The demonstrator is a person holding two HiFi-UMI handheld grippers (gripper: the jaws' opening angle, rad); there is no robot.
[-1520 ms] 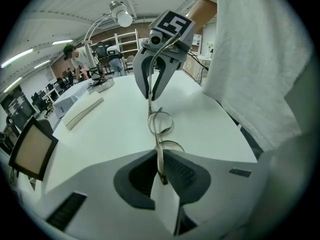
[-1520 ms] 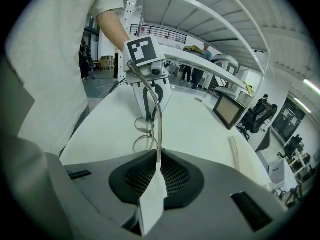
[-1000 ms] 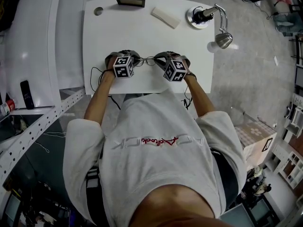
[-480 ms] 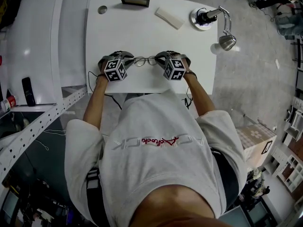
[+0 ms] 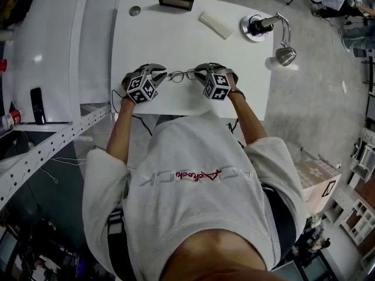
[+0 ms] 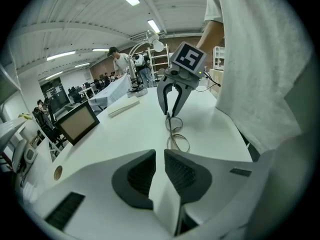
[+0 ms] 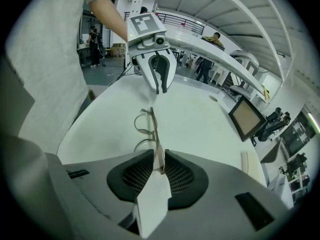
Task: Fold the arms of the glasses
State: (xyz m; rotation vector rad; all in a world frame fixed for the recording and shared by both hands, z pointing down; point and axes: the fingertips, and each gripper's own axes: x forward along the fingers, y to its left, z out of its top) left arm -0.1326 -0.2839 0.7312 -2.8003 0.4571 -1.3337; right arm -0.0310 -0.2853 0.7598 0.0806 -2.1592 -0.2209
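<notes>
Thin wire-framed glasses (image 5: 183, 75) lie near the front edge of the white table (image 5: 176, 40), between my two grippers. My left gripper (image 5: 160, 73) stands a little to their left, jaws apart with nothing between them. In the left gripper view the glasses (image 6: 176, 138) lie beyond its pads, not touching. My right gripper (image 5: 200, 72) is at the glasses' right end. In the right gripper view that end (image 7: 159, 156) sits between the pads (image 7: 177, 171), and the jaws are opening with a slim gap beside the frame. My left gripper (image 7: 159, 88) hangs past the glasses' far end.
A small framed screen (image 5: 176, 2) stands at the table's back edge, with a white block (image 5: 214, 24) to its right. A desk lamp (image 5: 275, 34) is fixed at the back right corner. A shelf with a dark phone (image 5: 37, 105) runs along the left.
My left gripper has drawn back to the left, away from the glasses' left end. My right gripper has stayed at the right end.
</notes>
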